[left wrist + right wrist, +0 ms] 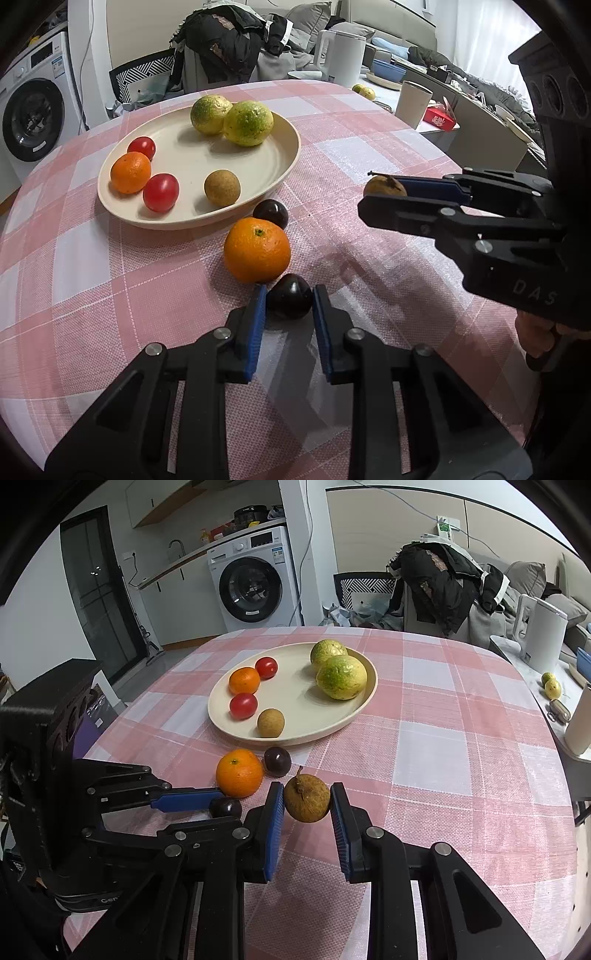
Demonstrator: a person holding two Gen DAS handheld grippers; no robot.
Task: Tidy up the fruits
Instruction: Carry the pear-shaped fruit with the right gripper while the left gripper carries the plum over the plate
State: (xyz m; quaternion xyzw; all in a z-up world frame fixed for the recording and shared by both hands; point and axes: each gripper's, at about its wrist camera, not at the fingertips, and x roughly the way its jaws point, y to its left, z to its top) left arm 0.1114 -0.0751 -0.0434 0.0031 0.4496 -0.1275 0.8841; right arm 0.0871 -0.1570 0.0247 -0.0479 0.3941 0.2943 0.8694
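My right claw (306, 805) pinches a brown fruit (306, 799) above the bench (443, 738); left claw (289, 306) straddles a dark plum (289, 302), contact unclear. Round fruit could slip or roll, missing the plate (295, 734).

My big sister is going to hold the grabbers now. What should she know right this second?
Left gripper: fingers on either side of a dark plum on the tablecloth; grip looks closed or nearly so, not lifted.
Right gripper: shut on a brown longan, held above the cloth.
On the plate: two green-yellow citrus, two tomatoes, a small orange, another longan.
Left off the plate: big orange and second plum, both beside the rim, plus the two fruits in the grippers.
Next, probably: carry both held fruits to the plate.
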